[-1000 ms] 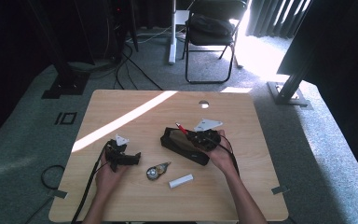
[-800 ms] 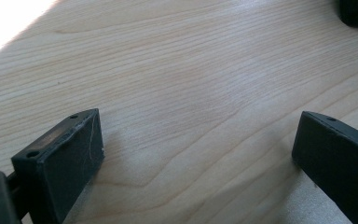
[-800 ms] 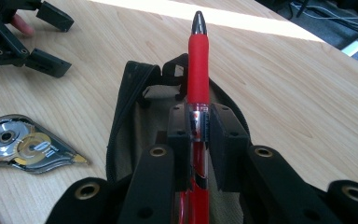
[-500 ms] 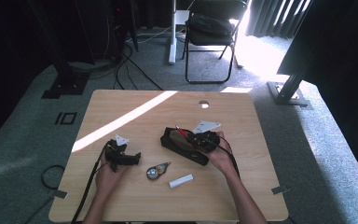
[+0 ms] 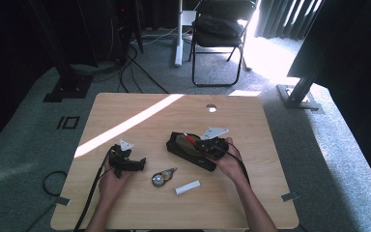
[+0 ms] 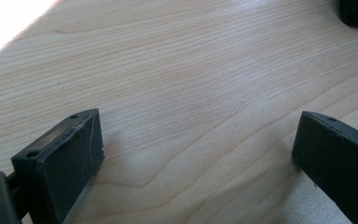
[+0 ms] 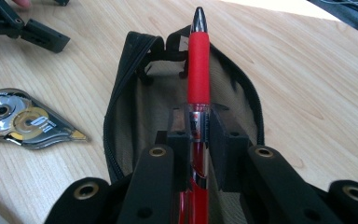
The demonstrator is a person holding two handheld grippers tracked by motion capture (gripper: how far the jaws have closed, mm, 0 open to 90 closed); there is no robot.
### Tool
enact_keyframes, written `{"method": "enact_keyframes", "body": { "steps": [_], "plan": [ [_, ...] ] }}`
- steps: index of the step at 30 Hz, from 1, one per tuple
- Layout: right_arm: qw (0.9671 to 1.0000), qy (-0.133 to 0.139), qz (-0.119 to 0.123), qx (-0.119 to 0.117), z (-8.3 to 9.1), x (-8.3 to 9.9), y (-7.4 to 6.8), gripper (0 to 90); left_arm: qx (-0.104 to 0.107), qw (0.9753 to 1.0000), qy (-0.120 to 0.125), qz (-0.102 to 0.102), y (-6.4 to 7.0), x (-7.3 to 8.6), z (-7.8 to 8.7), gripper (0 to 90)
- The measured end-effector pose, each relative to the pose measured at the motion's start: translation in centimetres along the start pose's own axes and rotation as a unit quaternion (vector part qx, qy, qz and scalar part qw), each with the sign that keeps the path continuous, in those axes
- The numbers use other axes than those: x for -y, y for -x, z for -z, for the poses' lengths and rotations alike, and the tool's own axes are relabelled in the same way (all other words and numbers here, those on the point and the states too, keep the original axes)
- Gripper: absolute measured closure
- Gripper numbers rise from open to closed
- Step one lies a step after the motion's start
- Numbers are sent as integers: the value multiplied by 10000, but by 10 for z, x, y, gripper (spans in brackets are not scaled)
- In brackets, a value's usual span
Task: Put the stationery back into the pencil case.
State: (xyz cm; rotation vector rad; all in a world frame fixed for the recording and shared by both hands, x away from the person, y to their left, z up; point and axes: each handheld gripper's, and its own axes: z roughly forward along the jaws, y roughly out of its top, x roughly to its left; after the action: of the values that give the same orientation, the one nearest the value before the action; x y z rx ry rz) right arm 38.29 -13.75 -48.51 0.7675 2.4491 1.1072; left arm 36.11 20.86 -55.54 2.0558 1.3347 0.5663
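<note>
Table (image 5: 140, 203) | right gripper (image 7: 198, 140) lowered pen (image 7: 198, 70) toward pouch (image 7: 135, 107) | left gripper (image 6: 196, 158) unmoved

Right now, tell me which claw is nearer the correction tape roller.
Left. The left claw sits open just beside the correction tape roller. The right claw is farther off, over the pencil case, shut on the red pen.
</note>
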Motion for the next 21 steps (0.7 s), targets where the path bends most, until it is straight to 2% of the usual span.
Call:
{"method": "enact_keyframes", "body": {
  "steps": [12,21],
  "plan": [
    [10000,-59,-25,-62,-3,3,-1,774,10,10000,-11,-15,0,0,0,23],
    [10000,70,-14,-20,4,2,-6,741,11,10000,-10,-15,0,0,0,23]
  ]
}}
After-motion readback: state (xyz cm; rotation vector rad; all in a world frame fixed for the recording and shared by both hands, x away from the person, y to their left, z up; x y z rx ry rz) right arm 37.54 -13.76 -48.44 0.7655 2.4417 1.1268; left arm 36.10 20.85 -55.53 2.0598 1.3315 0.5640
